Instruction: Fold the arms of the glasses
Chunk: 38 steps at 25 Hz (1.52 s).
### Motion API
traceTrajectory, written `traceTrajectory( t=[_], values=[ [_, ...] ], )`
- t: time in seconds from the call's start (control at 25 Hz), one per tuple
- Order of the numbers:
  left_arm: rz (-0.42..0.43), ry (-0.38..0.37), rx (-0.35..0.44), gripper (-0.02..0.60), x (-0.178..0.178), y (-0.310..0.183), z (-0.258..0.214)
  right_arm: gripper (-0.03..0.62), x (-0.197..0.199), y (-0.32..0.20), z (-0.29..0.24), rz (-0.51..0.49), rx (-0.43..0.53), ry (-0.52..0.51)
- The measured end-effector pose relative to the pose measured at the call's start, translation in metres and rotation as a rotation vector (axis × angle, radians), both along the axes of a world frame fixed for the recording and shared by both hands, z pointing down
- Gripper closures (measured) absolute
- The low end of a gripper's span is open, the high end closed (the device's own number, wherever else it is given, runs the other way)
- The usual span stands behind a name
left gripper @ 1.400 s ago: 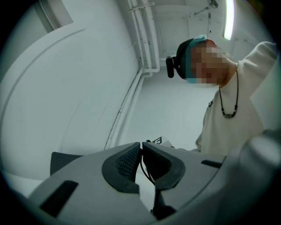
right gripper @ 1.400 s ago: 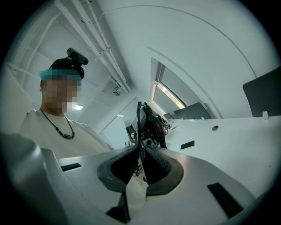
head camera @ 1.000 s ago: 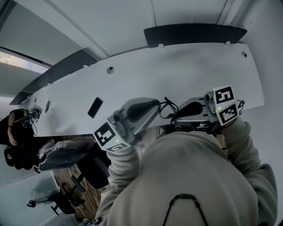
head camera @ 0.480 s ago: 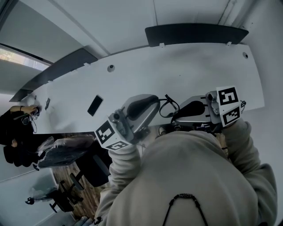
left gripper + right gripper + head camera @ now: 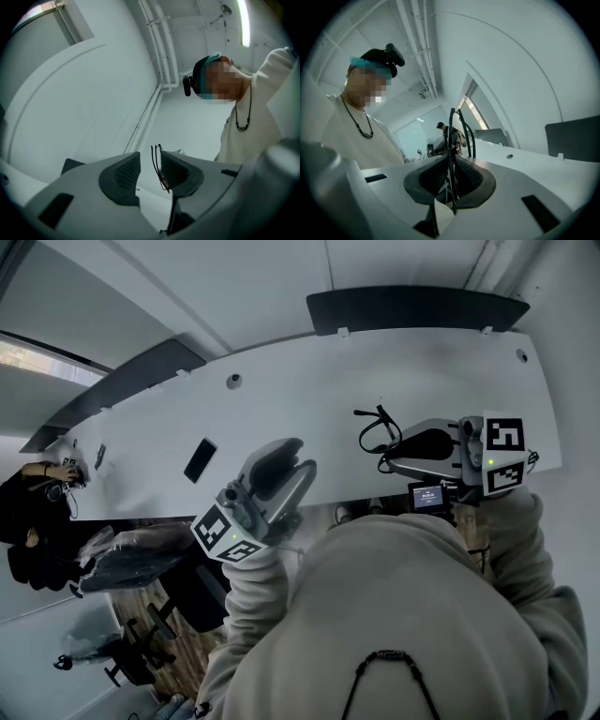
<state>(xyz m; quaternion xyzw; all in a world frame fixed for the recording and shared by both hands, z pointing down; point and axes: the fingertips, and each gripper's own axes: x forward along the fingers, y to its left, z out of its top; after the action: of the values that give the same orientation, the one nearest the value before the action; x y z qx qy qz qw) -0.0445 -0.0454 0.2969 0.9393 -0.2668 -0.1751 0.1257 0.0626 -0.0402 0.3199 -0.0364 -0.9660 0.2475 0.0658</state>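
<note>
The glasses (image 5: 373,430) are thin, black and wire-framed. My right gripper (image 5: 390,450) is shut on them, and they stick out to the left of its tips above the white table (image 5: 422,371). In the right gripper view the frame (image 5: 459,126) stands upright, pinched between the dark pads (image 5: 469,177) of that gripper (image 5: 451,176). My left gripper (image 5: 300,454) is lower left, clear of the glasses. Its jaws have just been opening and nothing is between them. In the left gripper view the glasses (image 5: 158,166) show beyond the gap of the left gripper (image 5: 149,171).
A black phone (image 5: 200,460) lies on the table to the left. A dark panel (image 5: 412,307) runs along the table's far edge. Left of the table a person (image 5: 33,521) stands beside a plastic-wrapped chair (image 5: 131,559). My own body covers the near table edge.
The left gripper let go of the glasses, opened and drew back down-left. The right gripper carried the glasses to the right, so the two grippers now stand apart.
</note>
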Motion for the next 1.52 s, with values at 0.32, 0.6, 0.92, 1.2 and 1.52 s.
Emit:
traceTrajectory(
  t=[0.32,0.6,0.92,1.2,1.52],
  values=[
    [0.048,-0.094,-0.097,0.577,0.011,0.016,0.027,0.534,0.031,-0.044,0.063,0.114,0.089,0.282],
    [0.036,-0.150,-0.178,0.577,0.022,0.023,0.048,0.534,0.032,-0.065,0.122,0.111,0.095,0.436],
    [-0.004,-0.164,-0.250,0.577,0.020,0.033,0.064,0.534,0.031,-0.083,0.220,0.031,0.171,0.701],
    [-0.063,-0.178,-0.309,0.577,0.013,0.042,0.077,0.534,0.036,-0.094,0.310,-0.063,0.202,0.919],
    [-0.169,-0.155,-0.348,0.577,-0.020,0.054,0.082,0.534,0.021,-0.094,0.380,-0.201,0.278,1.064]
  ],
)
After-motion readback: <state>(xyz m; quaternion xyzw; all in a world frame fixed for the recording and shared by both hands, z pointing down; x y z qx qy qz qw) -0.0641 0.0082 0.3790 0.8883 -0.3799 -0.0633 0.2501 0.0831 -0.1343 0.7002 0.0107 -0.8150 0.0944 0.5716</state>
